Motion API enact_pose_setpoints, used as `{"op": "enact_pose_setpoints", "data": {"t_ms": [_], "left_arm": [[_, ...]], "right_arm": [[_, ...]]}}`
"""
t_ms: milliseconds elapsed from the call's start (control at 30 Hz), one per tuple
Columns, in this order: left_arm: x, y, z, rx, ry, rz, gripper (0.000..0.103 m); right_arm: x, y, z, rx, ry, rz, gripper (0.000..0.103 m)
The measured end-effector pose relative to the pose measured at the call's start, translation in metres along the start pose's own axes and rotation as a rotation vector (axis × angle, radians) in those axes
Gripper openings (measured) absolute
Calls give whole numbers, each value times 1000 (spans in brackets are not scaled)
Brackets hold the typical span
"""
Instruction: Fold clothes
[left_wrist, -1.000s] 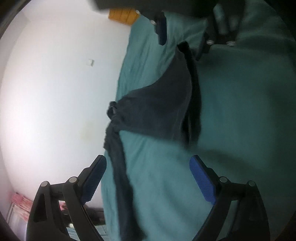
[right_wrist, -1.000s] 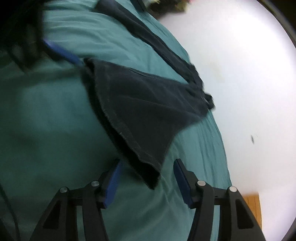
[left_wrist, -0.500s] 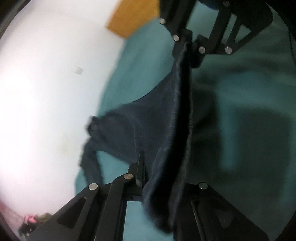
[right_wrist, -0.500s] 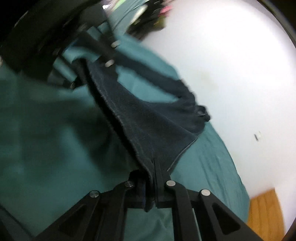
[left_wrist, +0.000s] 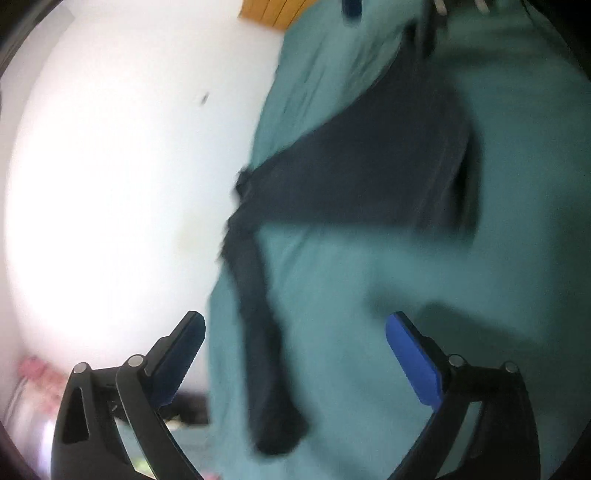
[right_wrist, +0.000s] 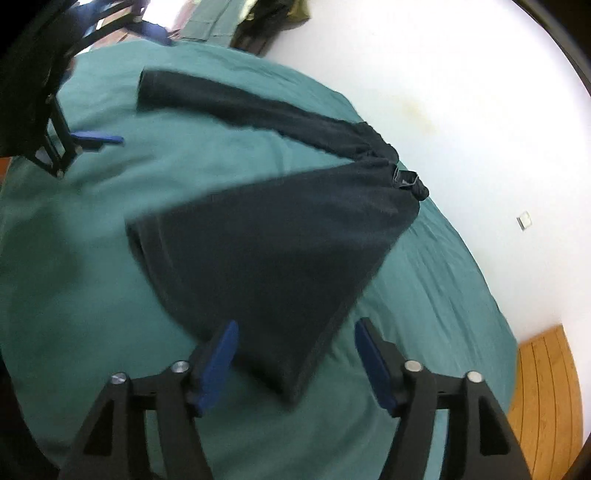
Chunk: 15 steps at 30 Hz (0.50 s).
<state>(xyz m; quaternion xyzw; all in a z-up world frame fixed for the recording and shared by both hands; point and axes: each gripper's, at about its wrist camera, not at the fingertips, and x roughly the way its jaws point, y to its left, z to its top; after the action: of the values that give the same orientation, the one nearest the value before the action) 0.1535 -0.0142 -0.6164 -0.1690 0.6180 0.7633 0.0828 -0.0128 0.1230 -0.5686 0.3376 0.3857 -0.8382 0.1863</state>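
On one teal sheet (right_wrist: 110, 295), one dark garment (right_wrist: 280, 251), left claw (left_wrist: 295, 354) and right claw (right_wrist: 295, 354) both opening, released.

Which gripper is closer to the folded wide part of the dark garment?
Right. The right gripper, jaws opening, sits at that fold's corner; the left gripper, also opening, is by the garment's narrow strip.

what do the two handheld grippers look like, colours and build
Both are alike: black plastic linkage frames with silver round pivot pins, ending in two fingers faced with blue ribbed pads. The left gripper shows one bright blue pad and one in shadow. The right gripper has the same blue pads on black angular arms. No cables, markings or sleeves show.
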Motion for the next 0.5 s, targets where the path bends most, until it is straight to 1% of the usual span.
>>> {"op": "enact_pose_setpoints", "data": {"t_ms": [33,67,133,167,200,233,300,333,367,400,433,500], "left_arm": [[9,9,-27,11,54,39,100],[22,12,-50,36,98,53,100],[48,17,-94,86,185,76,100],[62,15,-109,133,198,78,100],[72,7,-118,182,186,87,100],[81,2,-124,226,159,78,100],[100,5,-129,256,101,41,100],[109,6,-132,270,72,22,98],[118,8,-135,283,42,3,83],[127,20,-132,237,51,-8,59],[136,33,-129,185,62,-19,11],[134,81,-119,-14,73,-11,11]], "right_arm": [[3,7,11,12,15,-1,70],[10,16,27,44,18,9,70],[8,37,35,83,39,12,70],[7,48,38,102,50,13,70],[11,60,40,93,67,-1,70],[16,72,42,82,85,-16,70],[32,81,46,65,124,-48,70],[35,81,47,67,137,-59,70],[38,80,48,70,149,-70,70],[38,80,47,75,153,-77,70],[38,79,46,80,157,-83,70],[38,79,43,90,165,-95,71]]}}
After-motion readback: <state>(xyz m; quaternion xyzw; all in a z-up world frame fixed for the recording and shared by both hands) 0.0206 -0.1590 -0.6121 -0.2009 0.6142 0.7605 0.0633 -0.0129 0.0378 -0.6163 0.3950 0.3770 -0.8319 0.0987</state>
